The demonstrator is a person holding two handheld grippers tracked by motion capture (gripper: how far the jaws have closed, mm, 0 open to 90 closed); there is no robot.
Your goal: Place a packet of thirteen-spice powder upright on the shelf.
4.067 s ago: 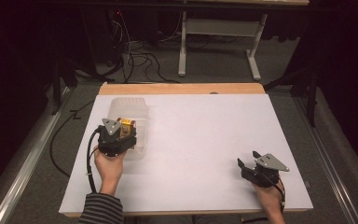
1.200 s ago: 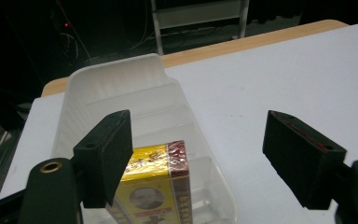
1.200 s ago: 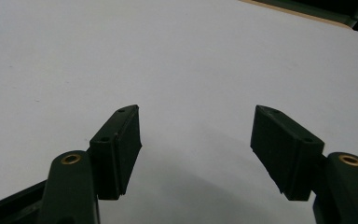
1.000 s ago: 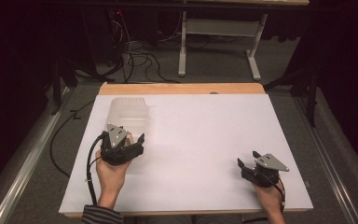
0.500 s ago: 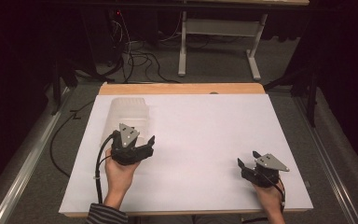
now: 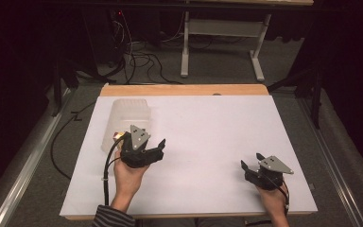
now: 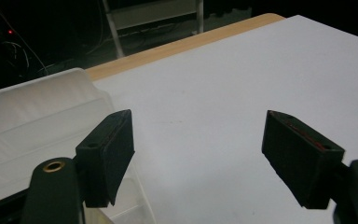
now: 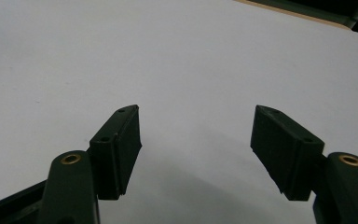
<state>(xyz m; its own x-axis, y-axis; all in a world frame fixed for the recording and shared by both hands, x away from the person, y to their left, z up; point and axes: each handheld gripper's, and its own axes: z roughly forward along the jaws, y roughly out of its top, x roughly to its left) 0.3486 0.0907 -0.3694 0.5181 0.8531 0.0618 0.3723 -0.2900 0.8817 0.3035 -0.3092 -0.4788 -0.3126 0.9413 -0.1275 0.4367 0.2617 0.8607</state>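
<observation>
White sheet covering the wooden table (image 6: 227, 142) is lying bare under both tools. Nearest the person, at the table's near right, the right gripper (image 6: 251, 163) is sitting low in its hand, its two black jaws spread apart with nothing between them; in the right gripper view its fingertips (image 8: 121, 140) are framing plain white surface. Farther in, on the left side, the left gripper (image 6: 158, 145) is hovering in the person's left hand (image 6: 127, 177), a striped sleeve (image 6: 111, 218) showing at the bottom edge. Its jaws are standing apart too, released and gripping nothing, and in the left gripper view they are pointing across bare white table. Just beside and behind this gripper, the translucent white plastic container (image 6: 125, 118) is resting on the table's left part, reaching toward the far wooden edge; in the left gripper view the container (image 7: 37, 116) is lying to the left of the jaws, its near corner beside the left jaw. Whether it is touching the gripper is not clear. Beyond the table, a white metal desk frame (image 6: 222, 33) and dark cables (image 6: 132, 56) are lying on the grey floor
</observation>
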